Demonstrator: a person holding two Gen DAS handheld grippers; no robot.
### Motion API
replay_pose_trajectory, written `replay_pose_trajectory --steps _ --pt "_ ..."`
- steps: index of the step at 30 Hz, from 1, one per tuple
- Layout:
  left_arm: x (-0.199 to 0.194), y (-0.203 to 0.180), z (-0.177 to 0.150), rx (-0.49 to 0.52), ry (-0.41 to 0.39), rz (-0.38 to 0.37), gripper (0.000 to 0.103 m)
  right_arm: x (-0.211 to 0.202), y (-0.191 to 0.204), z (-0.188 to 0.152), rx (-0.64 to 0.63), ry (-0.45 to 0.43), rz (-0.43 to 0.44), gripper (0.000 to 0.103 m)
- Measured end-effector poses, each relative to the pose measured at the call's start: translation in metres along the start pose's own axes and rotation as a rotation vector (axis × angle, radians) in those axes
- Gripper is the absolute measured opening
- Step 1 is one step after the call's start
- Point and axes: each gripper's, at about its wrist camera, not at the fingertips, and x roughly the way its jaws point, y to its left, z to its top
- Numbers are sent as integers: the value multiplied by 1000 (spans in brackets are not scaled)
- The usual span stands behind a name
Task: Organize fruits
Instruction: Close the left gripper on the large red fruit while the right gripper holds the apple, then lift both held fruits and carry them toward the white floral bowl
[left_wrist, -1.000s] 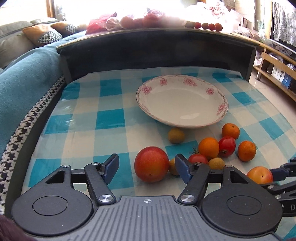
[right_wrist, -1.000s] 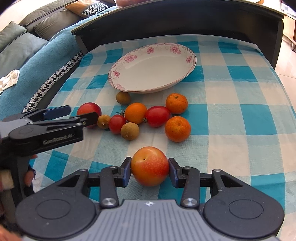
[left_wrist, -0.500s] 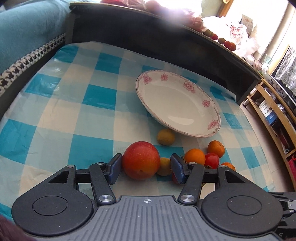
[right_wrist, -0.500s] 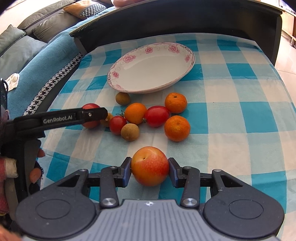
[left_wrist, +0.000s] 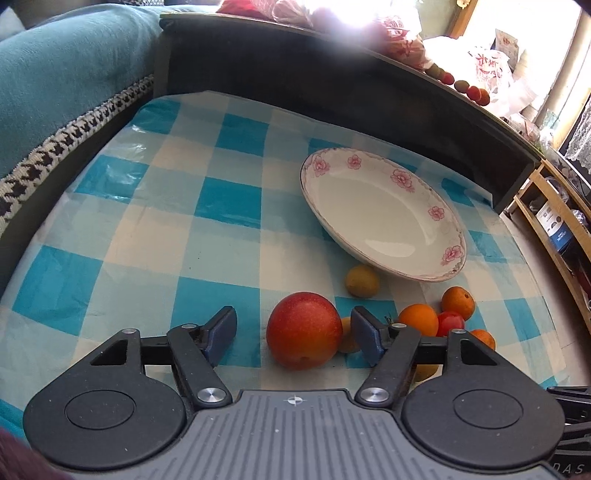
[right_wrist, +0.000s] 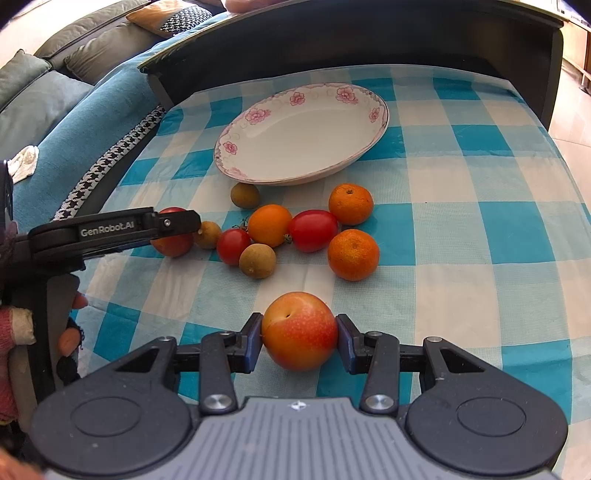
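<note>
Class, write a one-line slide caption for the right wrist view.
Right tool grips a round orange-red plum on the blue checked tablecloth, floral white plate beyond.

Table w/ blue-white checked cloth (right_wrist: 461, 229). On it: flowered plate (right_wrist: 376, 125), empty; just in front a loose bunch of fruit – 3 oranges (right_wrist: 350, 204), 2 tomatoes (right_wrist: 312, 230), 3 small brown fruits (right_wrist: 257, 261), red plum (left_wrist: 303, 329), another plum (right_wrist: 299, 330) nearer
</note>
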Motion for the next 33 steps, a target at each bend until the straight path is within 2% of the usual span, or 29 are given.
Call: replay_pose_trajectory --steps 6,8,10,13,16,19,20,22,26,30,33 --pt "-1 5 -2 -39 31 -87 59 1 1 0 1 0 -2 43" --pt "-3 3 -5 -18 39 -80 58 1 1 0 0 0 -1 43" --pt "-6 0 -8 11 61 -49 49 1 0 0 -1 1 1 43" --pt "-9 -4 -13 40 67 -19 43 0 -1 1 1 4 5 43" --pt "-11 -4 -13 39 55 6 47 0 -1 1 -3 7 4 43" --pt "-12 -10 -12 80 34 27 50 -1 0 0 -6 6 0 43" --pt "-12 -14 -11 94 28 30 53 -1 0 0 -7 6 -2 43" --pt "-10 -21 -9 139 1 39 70 -1 0 -1 -6 7 -3 43" --pt "0 -32 -6 250 -34 68 78 -2 1 -3 -17 6 -6 43" --pt "4 -29 -11 246 -11 20 77 -1 2 -4 -41 7 -10 43" --pt "3 -27 -14 242 7 -1 69 0 3 -3 -51 7 -10 43"
